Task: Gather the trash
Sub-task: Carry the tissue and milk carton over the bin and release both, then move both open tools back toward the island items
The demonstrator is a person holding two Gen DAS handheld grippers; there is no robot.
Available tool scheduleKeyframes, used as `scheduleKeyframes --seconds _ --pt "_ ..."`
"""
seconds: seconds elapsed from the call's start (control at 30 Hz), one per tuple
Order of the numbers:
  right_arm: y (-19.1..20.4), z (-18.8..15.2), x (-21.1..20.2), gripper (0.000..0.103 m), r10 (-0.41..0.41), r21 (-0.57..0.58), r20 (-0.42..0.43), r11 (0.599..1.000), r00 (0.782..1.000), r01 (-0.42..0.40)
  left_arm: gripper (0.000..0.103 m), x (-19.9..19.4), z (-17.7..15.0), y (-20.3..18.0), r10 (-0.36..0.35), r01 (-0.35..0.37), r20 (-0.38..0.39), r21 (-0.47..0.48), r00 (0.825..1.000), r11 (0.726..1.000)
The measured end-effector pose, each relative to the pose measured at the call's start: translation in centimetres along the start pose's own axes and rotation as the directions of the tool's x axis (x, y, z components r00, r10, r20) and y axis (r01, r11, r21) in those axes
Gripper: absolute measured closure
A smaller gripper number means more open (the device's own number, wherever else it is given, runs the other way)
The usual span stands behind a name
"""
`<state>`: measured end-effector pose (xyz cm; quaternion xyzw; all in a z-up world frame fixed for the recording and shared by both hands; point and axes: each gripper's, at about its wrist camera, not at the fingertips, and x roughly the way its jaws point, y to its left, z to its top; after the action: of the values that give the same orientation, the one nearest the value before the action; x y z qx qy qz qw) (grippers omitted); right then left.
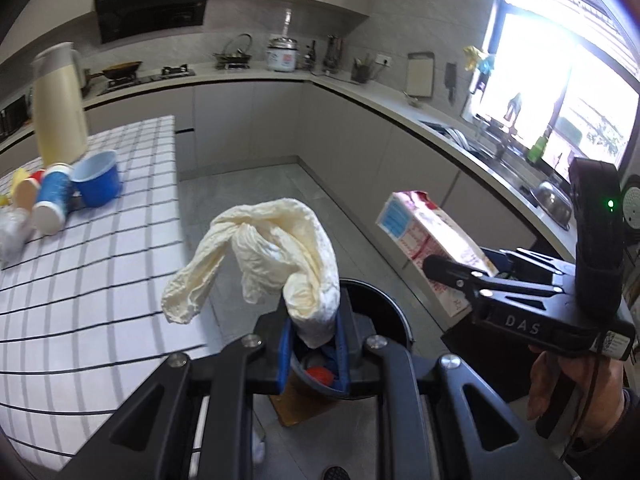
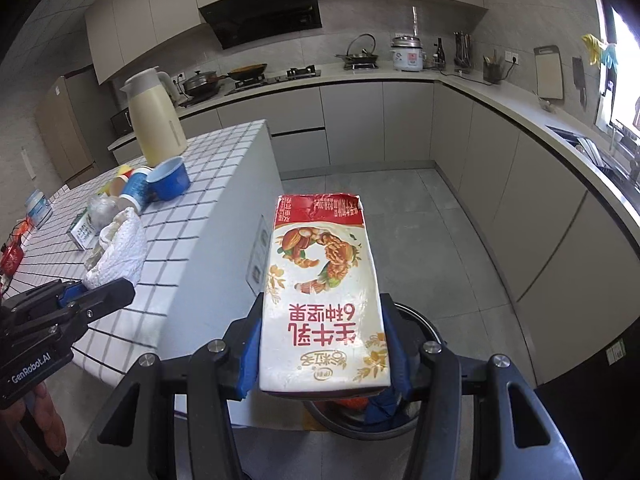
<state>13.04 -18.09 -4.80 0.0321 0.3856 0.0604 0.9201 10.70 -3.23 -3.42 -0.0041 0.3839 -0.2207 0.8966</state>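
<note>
On the left, the checked-tile desk (image 1: 100,264) carries a tall cream jug (image 1: 60,108), a blue bowl (image 1: 98,178) just beside it, and paper cups (image 1: 50,200) lying on their sides against the bowl. A crumpled clear wrapper (image 1: 12,236) sits near the desk's front edge, close to the cups. In the right wrist view a small white box (image 2: 82,230) also lies on the desk, next to that wrapper.

Toward the middle, the left hand-held gripper (image 1: 316,340) is pinching a crumpled cream-white paper towel (image 1: 276,256) between its blue-padded fingers; the towel sticks up and flops over to the left. It hangs directly above the dark round trash bin (image 1: 394,312) standing on the floor beside the desk. Something red and some grey scraps lie inside the bin.

Further right, the right hand-held gripper (image 2: 324,344) is clamped on a milk carton (image 2: 322,300), its blue pads pressing the carton's two sides near the bottom end. The carton is white with red print and a picture of nuts, its torn-open top pointing away from the camera. It too is held over the bin's rim, just beside the towel.

Along the far right, the kitchen worktop (image 1: 400,100) runs under a bright window (image 1: 560,92) to a sink (image 1: 472,140).
</note>
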Motion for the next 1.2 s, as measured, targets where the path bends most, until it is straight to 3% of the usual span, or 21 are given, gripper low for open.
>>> scheduleKeyframes --seconds 0.4,0.73,0.8,0.83,0.87,0.93,1.03,1.13,1.2 --pt "-8.7 -4.5 6.0 0.048 0.027 -0.02 -0.135 0.999 0.99 -0.03 0.083 9.1 -2.6 -4.3 -0.018 0.014 -0.153 -0.031 0.988 0.999" --pt "-10.7 -7.1 11.2 0.048 0.088 -0.074 -0.257 0.991 0.962 -0.11 0.081 13.4 -3.9 -5.2 -0.047 0.025 -0.247 -0.089 0.968 0.996" --pt "-10.7 -7.4 12.4 0.048 0.107 -0.093 -0.289 0.986 0.952 -0.138 0.063 14.3 -4.2 -5.2 -0.053 0.024 -0.273 -0.107 0.961 0.994" --pt "-10.4 -7.5 13.2 0.047 0.108 -0.113 -0.308 0.982 0.945 -0.149 0.041 14.5 -4.3 -4.9 -0.013 -0.02 -0.273 -0.115 0.962 0.993" --pt "-10.3 -7.9 14.3 0.034 0.077 -0.147 -0.325 0.98 0.943 -0.131 0.032 14.5 -4.3 -4.5 0.015 -0.052 -0.266 -0.134 0.964 0.99" --pt "-11.1 -8.9 16.1 0.002 -0.012 -0.189 -0.345 0.98 0.939 -0.057 0.032 14.3 -4.2 -3.8 0.041 -0.086 -0.256 -0.167 0.966 0.982" --pt "-12.6 -9.0 16.9 0.001 -0.057 -0.182 -0.351 0.983 0.935 -0.008 0.025 14.1 -4.2 -3.9 0.106 -0.147 -0.258 -0.145 0.96 0.979" --pt "-13.2 -8.2 16.3 0.0 -0.06 -0.147 -0.318 0.989 0.946 0.014 0.007 13.9 -4.3 -3.9 0.141 -0.182 -0.261 -0.14 0.955 0.973" --pt "-13.4 -7.7 16.0 0.0 -0.061 -0.131 -0.307 0.991 0.95 0.021 0.006 13.6 -4.2 -4.2 0.149 -0.187 -0.254 -0.133 0.956 0.973"
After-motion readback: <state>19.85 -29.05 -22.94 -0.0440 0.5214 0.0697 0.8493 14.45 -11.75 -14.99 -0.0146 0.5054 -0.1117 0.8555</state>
